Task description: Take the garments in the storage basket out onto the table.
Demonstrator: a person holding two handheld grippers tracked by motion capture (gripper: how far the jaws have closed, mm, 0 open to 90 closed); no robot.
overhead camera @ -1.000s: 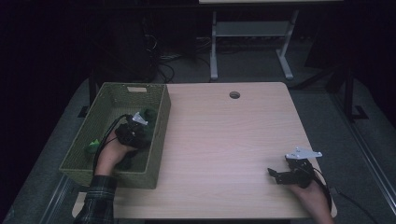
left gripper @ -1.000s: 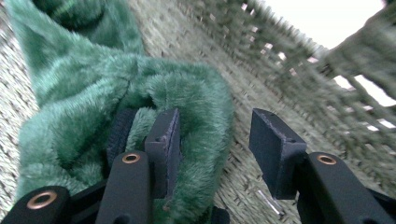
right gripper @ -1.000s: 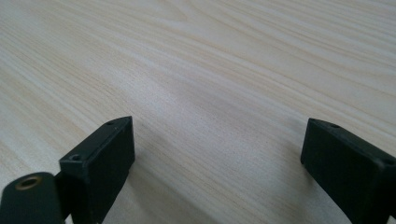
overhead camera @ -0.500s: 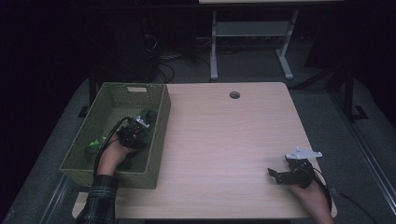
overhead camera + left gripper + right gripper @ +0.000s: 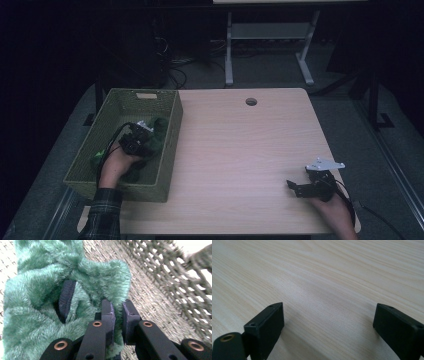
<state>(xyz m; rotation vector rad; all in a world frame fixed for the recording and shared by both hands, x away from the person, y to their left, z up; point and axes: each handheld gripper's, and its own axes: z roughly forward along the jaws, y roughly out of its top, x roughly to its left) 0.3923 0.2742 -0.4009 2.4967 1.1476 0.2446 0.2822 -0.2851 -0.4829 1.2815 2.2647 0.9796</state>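
Fuzz from the green furry cloth (image 5: 50,322) is pinched between the two jaws of my left hand-held gripper (image 5: 117,315), which have just been closing, so the grab looks done to me. The cloth lies inside the green woven basket (image 5: 170,150) at the left side of the table (image 5: 240,160), and in the high view my left hand-held gripper (image 5: 141,136) reaches down into that basket. I think the lift out of the basket is what is left, and after that a spot to put the cloth down. My right hand-held gripper (image 5: 327,322) rests on the bare wood near the right front corner of the table, well apart from the basket, and its jaws stand wide apart with nothing between them. A dark strap (image 5: 66,300) pokes out of the fur, and I cannot tell what it belongs to. I cannot tell what kind of thing the cloth is, because it runs off the edge of the left gripper view. The high view is dim, so the bright green bit (image 5: 100,156) near my left hand is hard to make out.
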